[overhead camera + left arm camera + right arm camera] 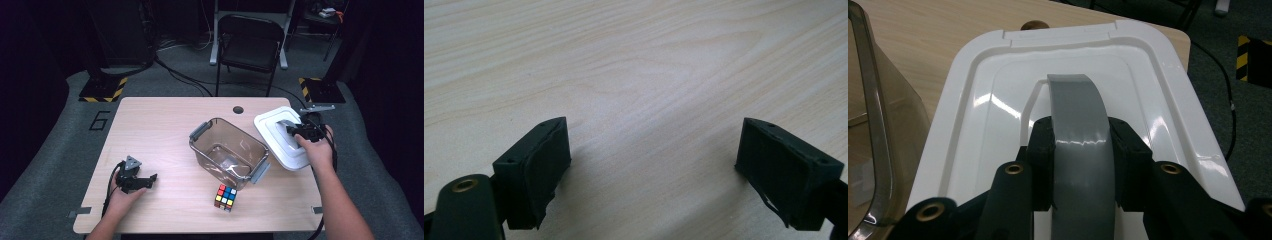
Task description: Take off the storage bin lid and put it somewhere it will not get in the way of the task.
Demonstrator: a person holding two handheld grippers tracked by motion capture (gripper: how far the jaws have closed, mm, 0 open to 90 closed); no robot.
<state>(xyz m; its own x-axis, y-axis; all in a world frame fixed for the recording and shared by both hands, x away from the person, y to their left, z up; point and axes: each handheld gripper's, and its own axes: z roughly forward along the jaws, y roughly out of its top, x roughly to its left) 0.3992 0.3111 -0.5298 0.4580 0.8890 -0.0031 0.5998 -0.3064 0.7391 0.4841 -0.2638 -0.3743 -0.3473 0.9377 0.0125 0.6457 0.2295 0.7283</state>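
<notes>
At the left of the wooden desk (150, 120), the left gripper (147, 180) rests low on the bare wood in the person's left hand (122, 192), its fingers (536, 170) standing well apart with nothing between them. Toward the middle sits a clear, smoke-tinted storage bin (227, 152) with grey latches at two ends, open on top; whether anything lies inside cannot be told through its reflections. A multicoloured puzzle cube (226, 197) lies on the desk just in front of the bin, apart from both hands. At the right, the white lid (275, 132) lies near the desk's right edge, just beside the bin, and the right gripper (298, 131) is clamped on the lid's grey handle (1075, 115), a curved strap that arches over the recessed centre of the lid. In the right gripper view the fingers (1040, 150) press the strap from both sides.

The lid looks like a light, stiff plastic moulding with a glossy, likely slippery surface, so the arched handle appears the soundest place to take hold. Gripped at the middle of the strap, it should hang roughly level; a hold toward one end would probably let it tip. The handle itself seems thin and may flex a little under load.
</notes>
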